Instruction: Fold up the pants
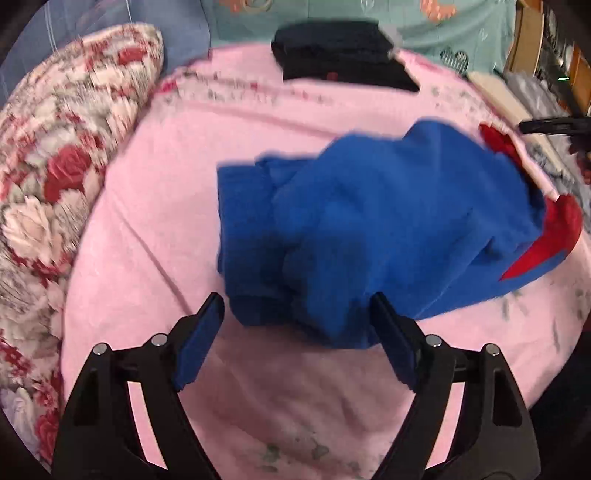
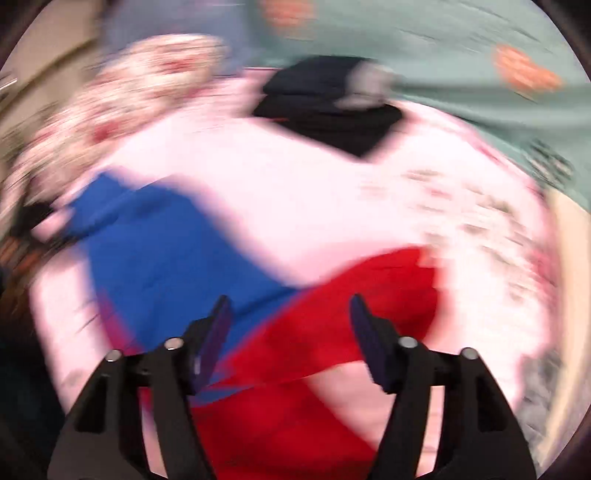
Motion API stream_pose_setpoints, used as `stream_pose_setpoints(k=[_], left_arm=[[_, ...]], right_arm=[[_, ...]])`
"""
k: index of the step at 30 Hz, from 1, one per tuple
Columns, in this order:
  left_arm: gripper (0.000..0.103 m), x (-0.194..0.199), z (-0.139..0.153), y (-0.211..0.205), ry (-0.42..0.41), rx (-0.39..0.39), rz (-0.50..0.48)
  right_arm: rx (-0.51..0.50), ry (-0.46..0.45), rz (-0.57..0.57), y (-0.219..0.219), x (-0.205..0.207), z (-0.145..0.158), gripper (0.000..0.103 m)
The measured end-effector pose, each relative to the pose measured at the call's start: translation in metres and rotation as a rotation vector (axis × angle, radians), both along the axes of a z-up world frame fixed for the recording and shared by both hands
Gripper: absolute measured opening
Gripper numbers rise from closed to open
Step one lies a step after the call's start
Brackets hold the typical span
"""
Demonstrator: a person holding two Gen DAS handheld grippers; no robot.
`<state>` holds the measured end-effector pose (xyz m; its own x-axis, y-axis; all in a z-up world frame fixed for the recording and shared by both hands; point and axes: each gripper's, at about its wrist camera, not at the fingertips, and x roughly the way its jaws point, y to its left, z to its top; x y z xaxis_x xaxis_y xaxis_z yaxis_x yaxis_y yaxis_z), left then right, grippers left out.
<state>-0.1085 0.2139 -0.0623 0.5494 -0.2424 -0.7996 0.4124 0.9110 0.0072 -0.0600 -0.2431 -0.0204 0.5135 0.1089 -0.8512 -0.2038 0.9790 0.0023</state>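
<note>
Pink bed sheet [image 1: 155, 206], floral pillow [image 1: 55, 155] (left side), teal patterned bedding [image 1: 458, 26] behind.

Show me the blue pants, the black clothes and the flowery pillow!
blue pants [image 1: 388, 229], left wrist view, middle of the blue cloth.
black clothes [image 1: 340, 51], left wrist view, top of the pile.
flowery pillow [image 1: 66, 155], left wrist view, its rose-printed side.

**Bed surface and what is lying on it**

A bed is carrying everything; a pink blanket [image 1: 155, 206] is covering its top, creased, with a faint printed pattern running along the far edge. The blue-and-red pants [image 1: 388, 229] are lying bunched on the blanket toward the right edge, red panels showing at their right side. A dark folded garment [image 1: 340, 55] is sitting at the far edge, well apart from the pants. A floral quilt [image 1: 62, 155] in red and white is lying rolled along the left edge. The right wrist view is blurring heavily; finer detail cannot be told there.
</note>
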Motion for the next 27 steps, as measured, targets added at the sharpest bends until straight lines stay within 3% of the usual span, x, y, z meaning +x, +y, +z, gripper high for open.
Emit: stream_pose_setpoints(k=[3,5,9,10,11,12,13,14,15,18,23,27], left_arm=[[0.083,-0.011,0.032,-0.005,-0.088,-0.062,-0.051],[0.084,-0.017,0.049,-0.013,-0.141,-0.095,-0.095],[0.088,-0.021,0.057,-0.049,-0.174,-0.145,-0.234],[0.088,-0.021,0.052,-0.059,-0.166,-0.142,-0.261],[0.088,-0.020,0.042,-0.071,-0.146,-0.127,-0.285],[0.088,-0.017,0.032,-0.081,-0.121,-0.105,-0.299],[0.088,-0.013,0.023,-0.089,-0.097,-0.082,-0.305],[0.088,-0.009,0.009,-0.097,-0.060,-0.052,-0.304],[0.088,-0.003,-0.002,-0.101,-0.025,-0.027,-0.293],[0.088,0.009,-0.021,-0.098,0.049,-0.004,-0.272],[0.088,0.009,-0.016,-0.081,0.075,-0.048,-0.276],[0.088,0.016,-0.015,-0.068,0.120,-0.086,-0.265]], right_arm=[[0.077,0.147,-0.231,-0.020,0.050,-0.017,0.070],[0.122,0.213,-0.310,-0.022,0.066,-0.031,0.070],[-0.016,0.313,-0.378,-0.015,0.083,-0.064,0.067],[-0.031,0.318,-0.377,-0.014,0.084,-0.069,0.062],[-0.026,0.319,-0.374,-0.013,0.083,-0.074,0.044],[-0.020,0.316,-0.369,-0.013,0.082,-0.076,0.019],[-0.018,0.293,-0.370,-0.014,0.078,-0.076,0.017],[-0.001,0.282,-0.372,-0.016,0.074,-0.074,0.007],[0.027,0.262,-0.373,-0.020,0.068,-0.068,0.006],[0.234,0.132,-0.401,-0.047,0.027,-0.026,0.005],[0.572,-0.087,-0.437,-0.096,-0.056,0.042,0.005],[0.735,-0.188,-0.536,-0.141,-0.141,0.041,0.005]])
